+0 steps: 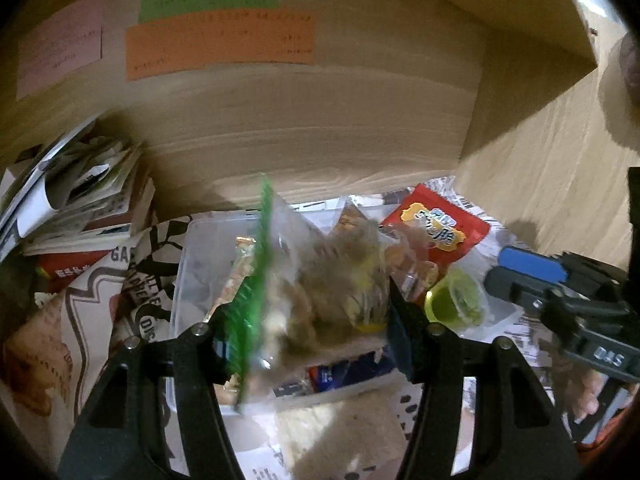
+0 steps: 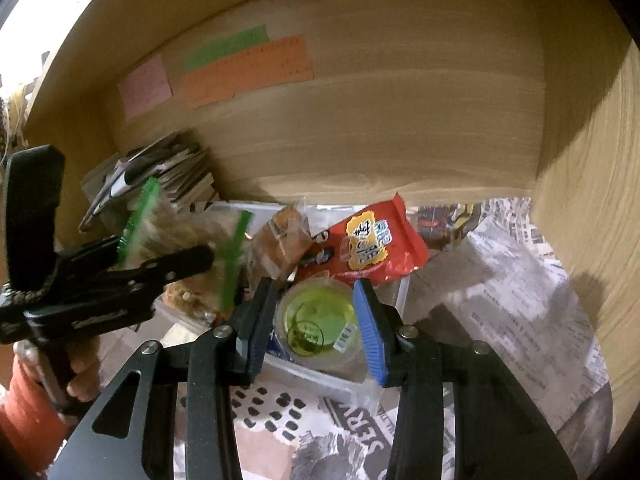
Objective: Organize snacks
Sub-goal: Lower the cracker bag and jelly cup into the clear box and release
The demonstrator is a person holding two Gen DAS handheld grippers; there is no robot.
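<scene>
Two claws are in view. The left claw [image 1: 308, 332] is closed on one clear bag [image 1: 316, 280] with a green zip strip; the bag is blurred and hangs between its fingers, above one clear tub [image 1: 192, 280]. The right claw [image 2: 316, 320] straddles one green jelly cup [image 2: 320, 320]; whether its pads touch the cup cannot be told.

Ahead of the right claw, just beyond the cup, lies one red packet [image 2: 380, 240]. Left of that packet sits one brown wrapped snack [image 2: 284, 236]. The cup, packet and snack all lie in or over the tub.

On the back panel ahead of both claws are three paper notes: one pink [image 2: 146, 86], one green [image 2: 226, 48], one orange [image 2: 248, 70]. One stack of booklets [image 2: 176, 172] stands far left of the right claw. Printed paper [image 2: 520, 280] covers the surface to its right.
</scene>
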